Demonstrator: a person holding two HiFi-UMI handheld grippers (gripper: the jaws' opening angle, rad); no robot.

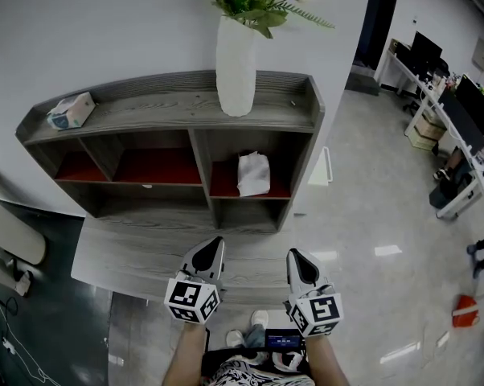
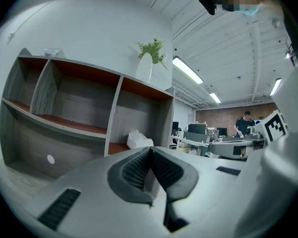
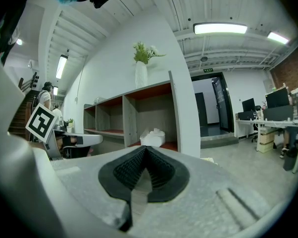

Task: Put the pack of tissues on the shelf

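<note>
The pack of tissues (image 1: 253,174), white and soft-looking, lay on the red board of the right-hand compartment of the shelf (image 1: 170,103), standing a little crumpled against the compartment's back. It was well apart from both tools. The left hand-held gripper (image 1: 213,248) and the right hand-held gripper (image 1: 297,257) were held side by side, low in front of the shelf, their tips pointing towards it and neither touching anything.

In the left gripper view the two ribbed pads met in a closed V with nothing between them, and the pack (image 2: 139,139) showed beyond and just above the tips, slightly to their left. The right gripper view gave the same reading: jaws clenched together and empty, with the pack (image 3: 153,138) almost straight ahead above the tips (it looked more centred from this side).

On top of the shelf stood a tall white vase (image 1: 236,63) with green and white sprigs, above the divider just left of the pack's compartment. A small tissue box (image 1: 71,109) sat at the far left end of the top board. The other compartments held nothing that could be made out.
</note>
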